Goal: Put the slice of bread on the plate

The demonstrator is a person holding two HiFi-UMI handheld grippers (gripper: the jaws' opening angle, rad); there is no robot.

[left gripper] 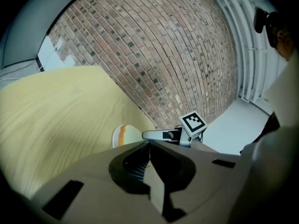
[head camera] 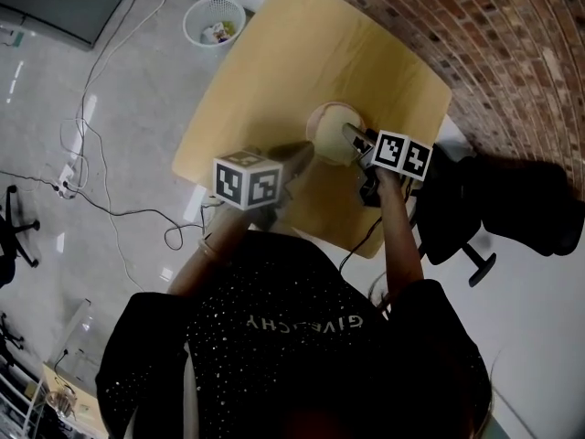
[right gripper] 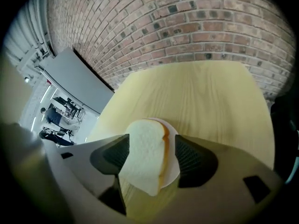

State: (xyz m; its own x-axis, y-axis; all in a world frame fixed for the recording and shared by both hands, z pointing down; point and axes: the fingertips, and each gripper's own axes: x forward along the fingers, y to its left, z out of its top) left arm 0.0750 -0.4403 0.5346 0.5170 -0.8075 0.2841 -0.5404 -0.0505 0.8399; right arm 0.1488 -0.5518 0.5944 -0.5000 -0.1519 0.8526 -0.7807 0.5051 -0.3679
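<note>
A white slice of bread (right gripper: pixel 147 160) with a brown crust stands tilted between the jaws of my right gripper (right gripper: pixel 152 155). It is over a small white plate (right gripper: pixel 174 168) on the pale wooden table (right gripper: pixel 210 106). The jaws are wide apart, with a clear gap at the right pad; the slice's left face lies close to the left pad. In the head view the right gripper (head camera: pixel 352 137) is at the plate (head camera: pixel 329 117). My left gripper (head camera: pixel 297 158) hovers just left of it. Its jaws (left gripper: pixel 148 143) meet, with nothing between them. The left gripper view shows the plate (left gripper: pixel 128 135) beyond its tips.
A brick wall (head camera: pixel 512 44) runs along the table's far side. A black office chair (head camera: pixel 475 218) stands at the right of the table, a white wastebasket (head camera: pixel 214 19) beyond its far left corner. Cables (head camera: pixel 101 199) trail over the floor at the left.
</note>
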